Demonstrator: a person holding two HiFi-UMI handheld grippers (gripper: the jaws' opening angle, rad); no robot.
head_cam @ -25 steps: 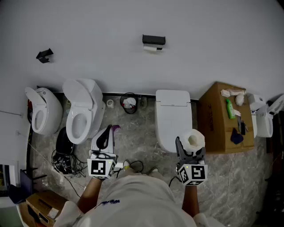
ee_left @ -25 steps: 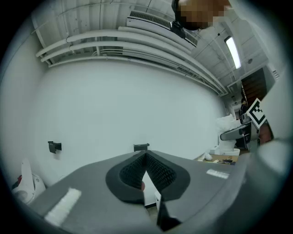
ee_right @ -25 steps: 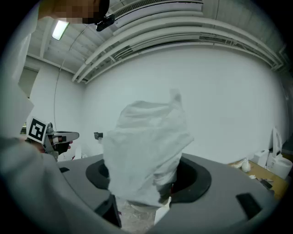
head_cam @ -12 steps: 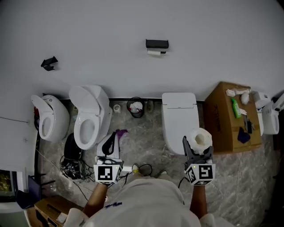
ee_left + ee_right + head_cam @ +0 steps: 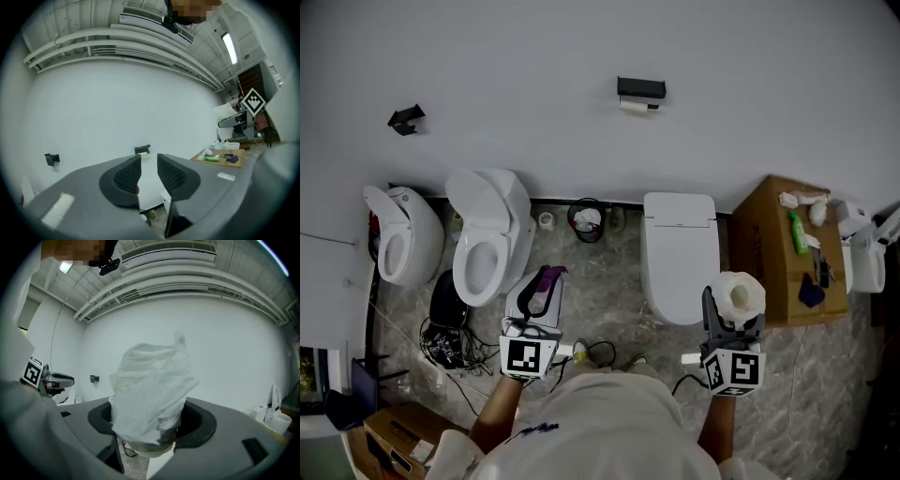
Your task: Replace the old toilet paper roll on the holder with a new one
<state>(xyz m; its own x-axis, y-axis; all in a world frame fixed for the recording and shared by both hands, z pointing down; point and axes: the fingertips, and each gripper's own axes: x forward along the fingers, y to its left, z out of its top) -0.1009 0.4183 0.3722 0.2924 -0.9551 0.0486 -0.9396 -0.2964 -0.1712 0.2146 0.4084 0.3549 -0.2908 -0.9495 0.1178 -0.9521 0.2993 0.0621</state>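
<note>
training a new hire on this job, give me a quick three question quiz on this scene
1. True or false: the right tongs are clamped on a paper roll.
2. Where does the green bottle lie? A on the cardboard box; B on a toilet lid; C on the floor.
3. What hangs under the black holder above the closed toilet?
Key: 1 true; 2 A; 3 a small white roll.
</note>
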